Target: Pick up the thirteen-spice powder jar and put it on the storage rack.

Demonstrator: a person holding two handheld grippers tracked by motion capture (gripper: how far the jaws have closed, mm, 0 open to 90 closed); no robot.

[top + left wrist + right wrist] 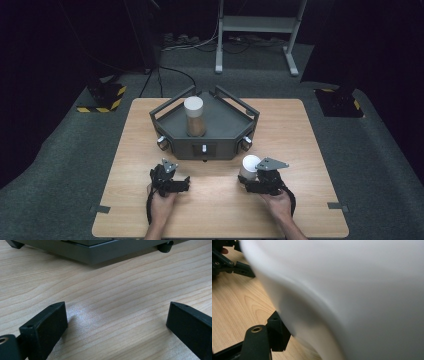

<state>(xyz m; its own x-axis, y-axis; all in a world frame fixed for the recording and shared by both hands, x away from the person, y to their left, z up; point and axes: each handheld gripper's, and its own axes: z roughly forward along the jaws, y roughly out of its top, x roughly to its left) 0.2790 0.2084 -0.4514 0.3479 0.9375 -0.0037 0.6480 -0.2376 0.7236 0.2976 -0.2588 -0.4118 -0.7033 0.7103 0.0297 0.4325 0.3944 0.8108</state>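
Bare table lay between the left gripper and the right gripper, wide enough to pass. Ahead, the grey tray blocked the middle, a tall jar standing inside it. Open wood ran along both sides of the tray.

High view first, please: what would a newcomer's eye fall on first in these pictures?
Probably the dark tray at the table's middle, with a white-capped jar standing upright in it. Next, the right gripper near the front edge, shut on a white cup whose pale wall looms close in the right gripper view. The left gripper rests open over bare wood.
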